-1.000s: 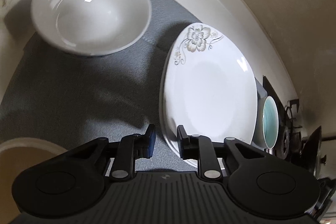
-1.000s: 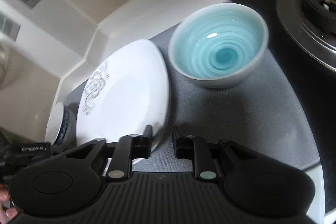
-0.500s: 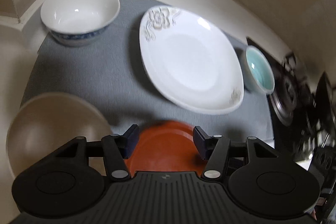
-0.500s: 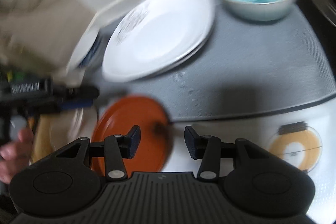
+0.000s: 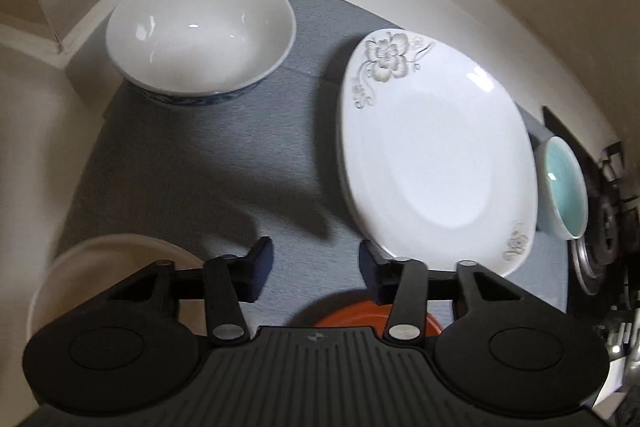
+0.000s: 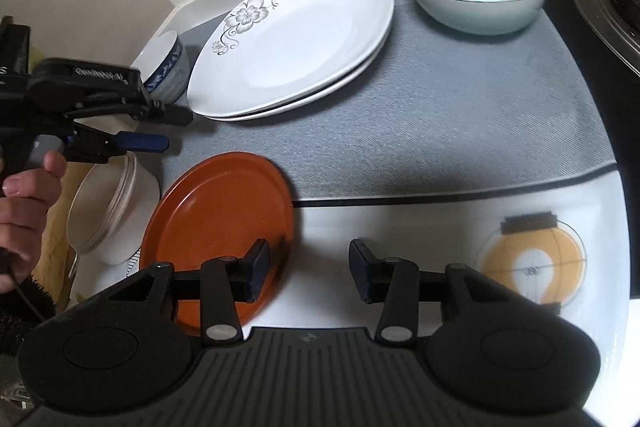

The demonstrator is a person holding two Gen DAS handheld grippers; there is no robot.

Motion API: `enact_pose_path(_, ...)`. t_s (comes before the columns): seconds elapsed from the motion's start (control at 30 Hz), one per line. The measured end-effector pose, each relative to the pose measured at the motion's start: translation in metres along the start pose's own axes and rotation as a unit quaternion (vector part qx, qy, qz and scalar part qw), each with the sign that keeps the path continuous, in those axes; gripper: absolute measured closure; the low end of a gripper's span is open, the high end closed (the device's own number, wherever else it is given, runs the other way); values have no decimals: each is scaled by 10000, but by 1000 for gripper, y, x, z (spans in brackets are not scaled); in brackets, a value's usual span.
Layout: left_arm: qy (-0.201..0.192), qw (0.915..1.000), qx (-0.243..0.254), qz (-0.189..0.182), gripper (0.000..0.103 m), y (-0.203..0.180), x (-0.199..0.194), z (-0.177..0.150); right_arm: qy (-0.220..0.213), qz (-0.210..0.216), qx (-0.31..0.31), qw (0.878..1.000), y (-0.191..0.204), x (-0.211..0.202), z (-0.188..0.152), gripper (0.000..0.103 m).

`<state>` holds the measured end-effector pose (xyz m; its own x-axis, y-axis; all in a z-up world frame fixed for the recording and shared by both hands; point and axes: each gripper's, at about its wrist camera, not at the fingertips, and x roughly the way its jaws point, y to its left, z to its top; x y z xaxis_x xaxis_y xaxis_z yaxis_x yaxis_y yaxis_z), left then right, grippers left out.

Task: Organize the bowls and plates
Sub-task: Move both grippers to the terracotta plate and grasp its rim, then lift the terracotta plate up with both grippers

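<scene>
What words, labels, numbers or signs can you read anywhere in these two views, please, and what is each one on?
White lettering on the side of the black left gripper, seen from the right wrist: too blurred to read.
A white "S" at the picture's left edge, on the same gripper's body.
Small mark inside the orange round sticker on the white counter: too small to read.
Small print below the cream ribbed bowl: unreadable.
Left wrist view: no text.

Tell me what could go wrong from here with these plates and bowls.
1. The orange plate lies half on the grey mat, half on the white counter, so it may rock or slide when gripped.
2. The two stacked white floral plates look slick; a rim pinch might slip.
3. The left hand-held gripper hangs close to the blue-patterned bowl and could knock it.
</scene>
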<state>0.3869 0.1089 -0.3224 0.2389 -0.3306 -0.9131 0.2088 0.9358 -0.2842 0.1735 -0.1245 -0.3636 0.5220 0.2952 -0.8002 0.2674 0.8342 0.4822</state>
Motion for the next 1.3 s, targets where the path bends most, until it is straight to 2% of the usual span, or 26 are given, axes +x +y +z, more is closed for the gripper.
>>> enact_pose_path(0.13, 47, 9992, 24, -391, 56, -2, -11, -7, -42, 44, 261, 9996, -9, -3, -1, 54)
enact_pose_path(0.23, 89, 9989, 243, -400, 54, -9, -19, -17, 5, 283, 278, 9992, -8, -2, -2, 54)
enact_pose_path(0.3, 131, 9986, 361, -353, 54, -14, -21, -25, 160, 421, 119, 9989, 0, 5, -1, 54)
enact_pose_path(0.37, 163, 9982, 484, -323, 54, -18, -24, -32, 147, 210, -370, 9990, 13, 9, -3, 56)
enact_pose_path(0.4, 171, 9979, 552, -283, 54, -20, -24, -34, 148, 14, -606, 9981, 18, 8, -5, 68)
enact_pose_path(0.43, 163, 9976, 623, -235, 54, -22, -26, -36, 147, -191, -798, 9965, 21, 8, -6, 86)
enact_pose_path(0.47, 148, 9973, 700, -189, 53, -26, -27, -39, 133, -331, -876, 9955, 20, 6, -7, 91)
enact_pose_path(0.53, 136, 9962, 851, -92, 53, -31, -30, -45, 63, -499, -838, 9952, 13, -1, -6, 93)
enact_pose_path(0.63, 196, 9950, 971, -110, 53, -38, -26, -52, -202, -574, -453, 9971, -6, -21, -5, 96)
enact_pose_path(0.67, 231, 9947, 994, -136, 53, -39, -24, -54, -260, -564, -339, 9975, -13, -26, -5, 96)
enact_pose_path(0.73, 223, 9934, 1118, -117, 56, -43, -20, -60, -286, -276, -136, 9991, -25, -35, -8, 96)
enact_pose_path(0.77, 143, 9926, 1207, -34, 60, -45, -18, -64, -296, -181, -35, 9994, -30, -36, -10, 96)
enact_pose_path(0.87, -240, 9860, 1638, 188, 61, -54, -17, -76, -515, -170, -64, 9985, -31, -44, -15, 93)
enact_pose_path(0.93, -221, 9829, 1824, 152, 52, -58, -16, -80, -582, -170, -238, 9979, -26, -46, -16, 92)
enact_pose_path(0.97, -126, 9836, 1797, 118, 37, -58, -14, -80, -662, -124, -352, 9971, -23, -48, -18, 92)
enact_pose_path(1.0, 36, 9846, 1748, 94, 16, -57, -12, -80, -699, -46, -474, 9964, -20, -50, -19, 92)
enact_pose_path(1.03, 258, 9845, 1732, 53, 9, -55, -9, -79, -700, -36, -592, 9958, -16, -52, -20, 85)
enact_pose_path(1.07, 442, 9844, 1700, -34, 7, -54, -5, -79, -706, -141, -694, 9950, -12, -54, -21, 76)
enact_pose_path(1.13, 677, 9836, 1664, -131, 7, -53, -1, -81, -669, -403, -902, 9928, -6, -54, -22, 44)
enact_pose_path(1.17, 706, 9831, 1688, -70, 7, -53, 0, -82, -656, -570, -977, 9914, -4, -55, -22, 36)
enact_pose_path(1.2, 708, 9821, 1744, 26, 7, -54, -1, -83, -600, -707, -1007, 9906, -3, -54, -21, 18)
enact_pose_path(1.23, 688, 9809, 1819, 94, 7, -55, -1, -84, -512, -752, -983, 9910, -4, -53, -20, 8)
enact_pose_path(1.3, 652, 9804, 1856, 74, 7, -55, -3, -86, -502, -721, -935, 9917, -5, -56, -16, 5)
